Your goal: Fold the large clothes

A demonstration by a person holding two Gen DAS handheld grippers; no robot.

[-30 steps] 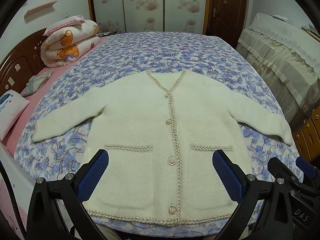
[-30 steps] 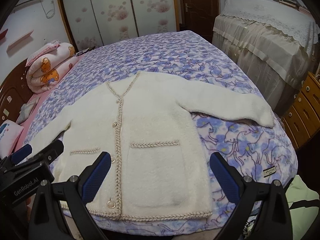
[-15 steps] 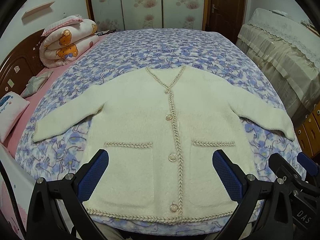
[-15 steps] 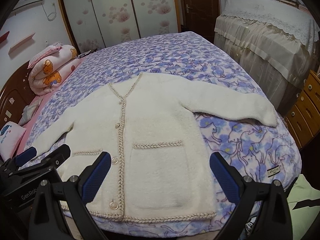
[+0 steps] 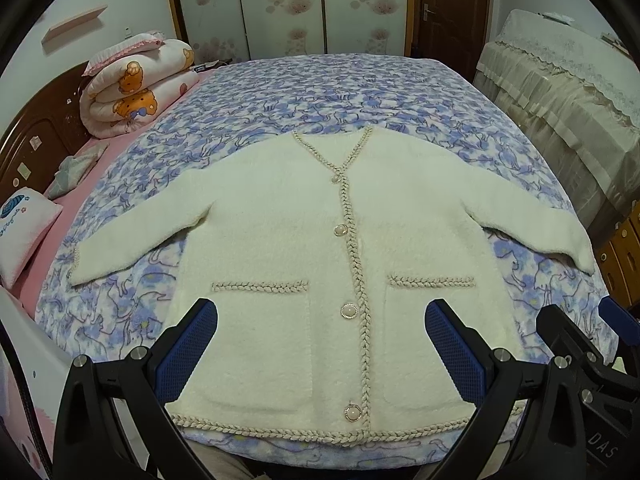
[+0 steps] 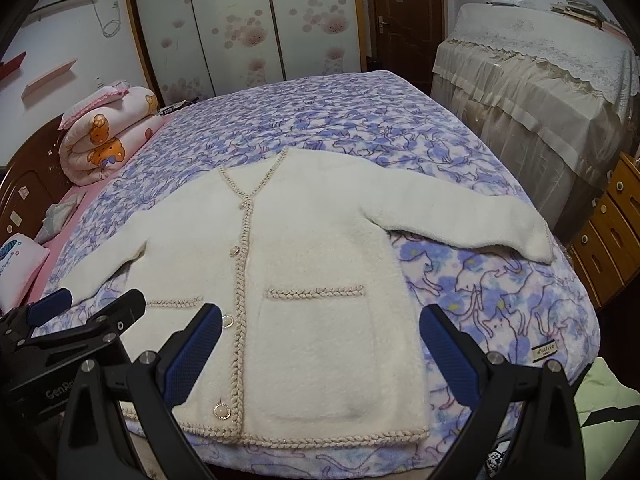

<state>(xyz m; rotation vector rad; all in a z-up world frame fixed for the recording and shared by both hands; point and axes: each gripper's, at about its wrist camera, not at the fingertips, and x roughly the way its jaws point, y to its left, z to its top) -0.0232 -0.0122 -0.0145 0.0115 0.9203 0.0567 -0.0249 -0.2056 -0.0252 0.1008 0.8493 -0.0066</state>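
Spread flat and face up on the bed with the purple-and-white floral fleece blanket (image 5: pixel 360 92): a cream fluffy knit cardigan with braided trim and pearl buttons (image 5: pixel 280 248), buttoned down the front, hem toward the near edge, both sleeves angled out. Hovering just short of the hem, the left gripper (image 5: pixel 320 344), jaws released and wide apart, nothing between them; same for the right gripper (image 6: pixel 320 348), jaws spread, empty, held over the right pocket side. No fold begun yet, by the look of it. Best opening here, probably: a sleeve first, pinched near the cuff with the fluffy pile caught fully between the blue pads, then carried across the chest without dragging the body askew. Right sleeve (image 6: pixel 472 220) stretched toward the bed's edge, left sleeve (image 5: pixel 136 232) lying over the blanket, so each within reach of its own side. Thick, springy knit, likely to bulge at a crease, so worth pressing flat after each fold. Around the bed: rolled pink bear-print quilt (image 5: pixel 132 88) by the dark wooden headboard (image 5: pixel 36 144), floral sliding wardrobe doors (image 5: pixel 300 4) behind, lace-covered furniture (image 6: pixel 540 72) to the right, wooden drawers (image 6: pixel 608 232) beside it.
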